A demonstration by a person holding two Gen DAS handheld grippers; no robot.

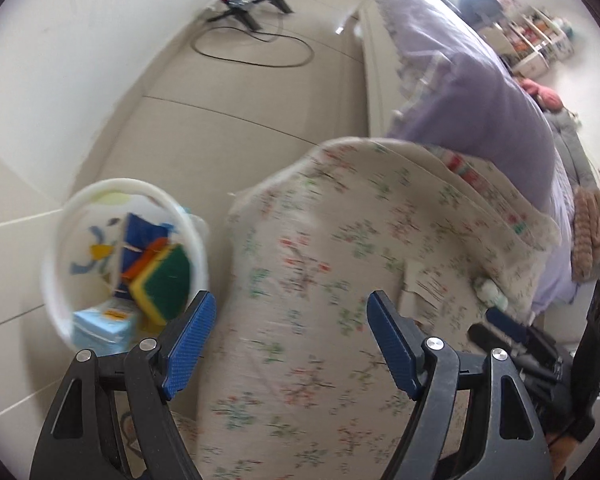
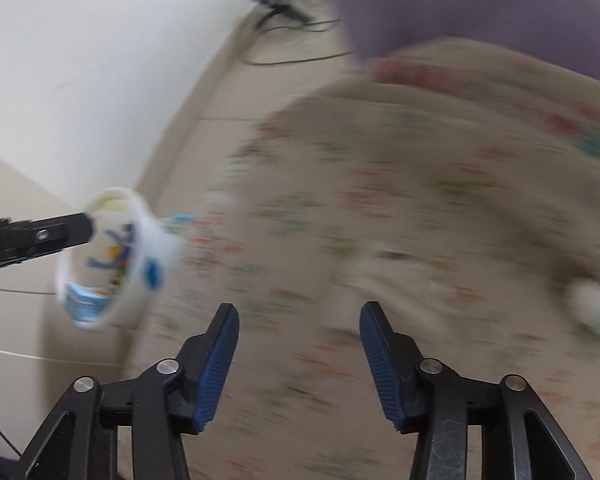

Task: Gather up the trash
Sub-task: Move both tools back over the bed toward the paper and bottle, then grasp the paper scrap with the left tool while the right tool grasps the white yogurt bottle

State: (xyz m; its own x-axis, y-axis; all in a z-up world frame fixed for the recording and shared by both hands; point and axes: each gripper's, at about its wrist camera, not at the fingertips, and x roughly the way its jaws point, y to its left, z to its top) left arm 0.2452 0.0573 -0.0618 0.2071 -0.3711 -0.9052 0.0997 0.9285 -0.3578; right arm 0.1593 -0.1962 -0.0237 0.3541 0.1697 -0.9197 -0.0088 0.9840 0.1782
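Standing on the floor (image 1: 260, 92) beside the bed (image 1: 312, 280), a white bin (image 1: 122, 186) opens upward with its round mouth toward the left gripper (image 1: 288, 334). Inside the bin lie a green-and-yellow sponge (image 1: 166, 276), a blue wrapper (image 1: 140, 240), an orange piece (image 1: 148, 256) and a pale blue packet (image 1: 102, 326) nearest the camera. The left jaws are spread wide and hold nothing, hovering over the floral bedcover (image 1: 340, 220). A small white-green crumpled piece (image 1: 490, 292) rests on the bedcover to the right, near a flat printed paper (image 1: 428, 284); blur hides which way its long axis runs. The right gripper (image 2: 300, 354) also has its jaws released, empty, above the bedcover. In its blurred view the bin (image 2: 112, 264) sits at left, with the left gripper's black body (image 2: 36, 236) overlapping its rim. A purple quilt (image 1: 472, 80) covers the bed beyond.
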